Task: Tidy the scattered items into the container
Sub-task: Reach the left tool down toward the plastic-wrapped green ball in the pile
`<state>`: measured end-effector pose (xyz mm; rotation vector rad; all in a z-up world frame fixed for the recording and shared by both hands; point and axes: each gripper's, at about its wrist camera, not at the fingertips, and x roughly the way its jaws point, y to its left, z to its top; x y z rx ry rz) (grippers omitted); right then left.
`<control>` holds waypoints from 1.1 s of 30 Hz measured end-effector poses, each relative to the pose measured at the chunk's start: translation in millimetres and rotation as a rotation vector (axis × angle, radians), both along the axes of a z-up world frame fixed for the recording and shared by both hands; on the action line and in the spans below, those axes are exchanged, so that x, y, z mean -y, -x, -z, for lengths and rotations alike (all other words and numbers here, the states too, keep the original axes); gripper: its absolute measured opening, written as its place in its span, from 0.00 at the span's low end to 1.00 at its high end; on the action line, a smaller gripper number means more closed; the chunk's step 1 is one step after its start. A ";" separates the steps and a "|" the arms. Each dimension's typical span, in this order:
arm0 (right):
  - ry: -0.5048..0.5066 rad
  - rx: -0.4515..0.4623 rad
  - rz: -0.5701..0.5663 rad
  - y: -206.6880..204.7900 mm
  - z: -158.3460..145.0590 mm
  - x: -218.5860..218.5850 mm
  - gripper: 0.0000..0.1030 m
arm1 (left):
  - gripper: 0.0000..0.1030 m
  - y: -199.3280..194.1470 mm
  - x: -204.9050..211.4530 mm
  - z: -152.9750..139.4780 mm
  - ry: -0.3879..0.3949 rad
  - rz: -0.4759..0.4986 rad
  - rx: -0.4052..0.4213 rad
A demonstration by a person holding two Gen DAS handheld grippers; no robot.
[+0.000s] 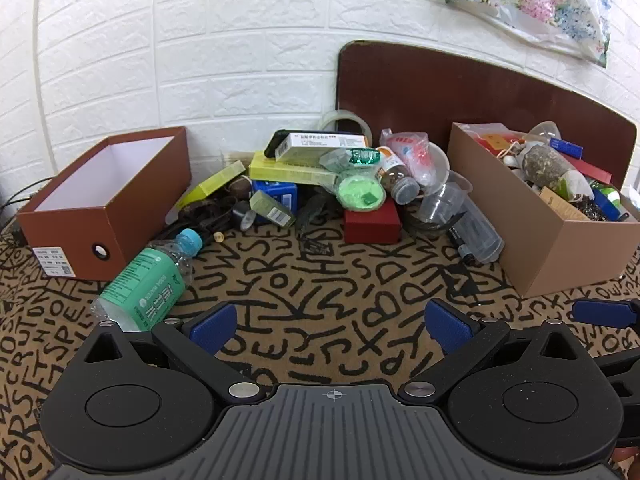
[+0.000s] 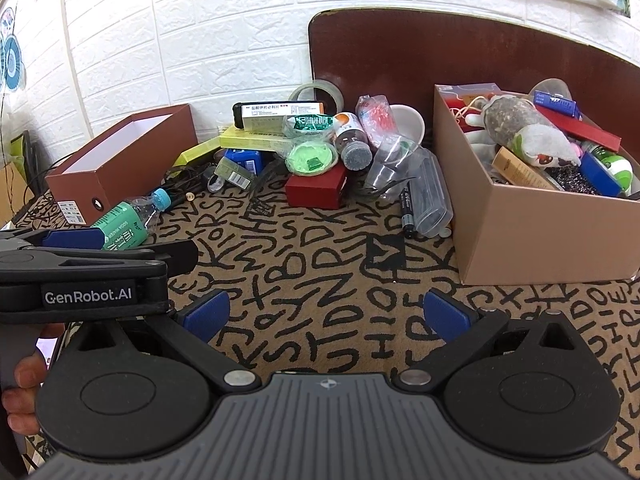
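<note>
The scattered items lie heaped against the wall between an empty brown box [image 1: 108, 196] on the left and a tan box [image 1: 560, 240] already full on the right, with a green-labelled water bottle [image 1: 150, 280] tipped nearest the empty box. Both the left gripper [image 1: 332, 324] and the right gripper [image 2: 326, 312] hover over the patterned cloth [image 1: 320, 280] with jaws wide and nothing between them. The bottle looks the easiest first pick: the left gripper should close across its body, not its slippery cap.

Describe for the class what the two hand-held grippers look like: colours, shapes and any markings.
Each gripper is matte black with two angled fingers ending in blue pads. Round black discs flank a ribbed grey centre plate with a small crosshair mark, and silver pivot pins sit beside it. Seen from the right wrist view, the left gripper carries a white "GenRobot.AI" label on its side. No cables or sleeves are visible.
</note>
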<state>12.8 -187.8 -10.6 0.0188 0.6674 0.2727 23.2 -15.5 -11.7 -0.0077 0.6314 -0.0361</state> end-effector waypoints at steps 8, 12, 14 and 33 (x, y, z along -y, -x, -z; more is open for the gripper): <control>-0.001 -0.009 -0.015 -9.3 5.7 -1.1 1.00 | 1.00 -9.5 1.0 4.3 -0.004 0.001 -0.018; 0.000 -0.010 -0.023 -15.0 7.1 -3.1 1.00 | 1.00 -14.9 0.4 6.1 -0.004 -0.004 -0.025; -0.001 -0.013 -0.027 -18.0 7.8 -3.3 1.00 | 1.00 -17.5 -0.1 6.6 -0.004 -0.007 -0.029; 0.035 0.055 -0.105 -50.9 11.2 -18.1 1.00 | 1.00 -52.4 -7.5 10.5 0.025 0.007 -0.022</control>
